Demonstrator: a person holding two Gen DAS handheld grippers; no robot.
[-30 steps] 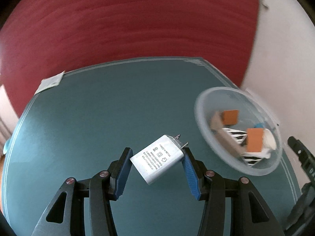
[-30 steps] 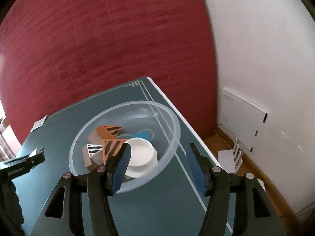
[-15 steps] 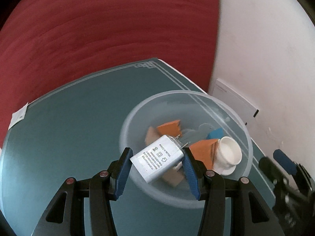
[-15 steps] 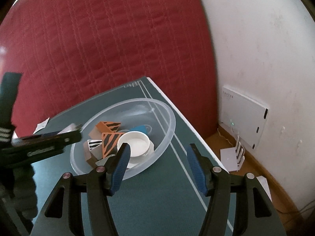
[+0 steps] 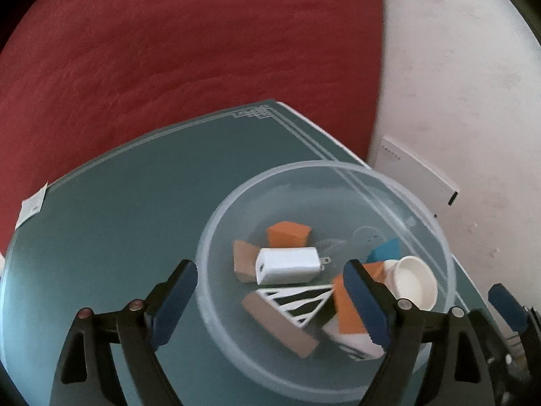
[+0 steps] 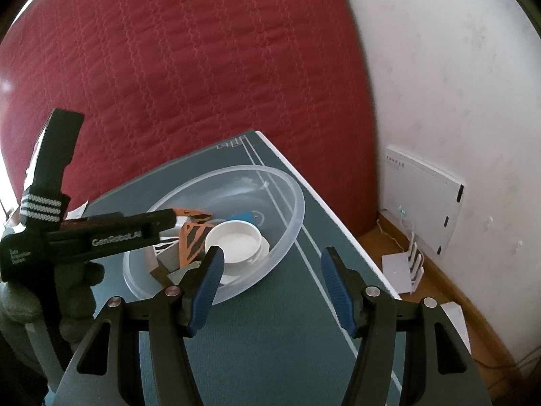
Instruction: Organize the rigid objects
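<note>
A teal table (image 5: 118, 237) stands before a red quilted backdrop (image 5: 189, 50). The clear bowl (image 5: 338, 169) sits near the table's far right corner. The left gripper (image 5: 270, 287) is above it; its jaws have just been opening and stand wide, empty. The white charger (image 5: 287, 265) lies inside the bowl among patterned blocks (image 5: 294, 299). The right gripper (image 6: 270, 270) is held partly apart, empty, beside the bowl's near rim.

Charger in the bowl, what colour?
White, with metal prongs at one end. The charger lies in the clear bowl; it shows best in the left wrist view.
</note>
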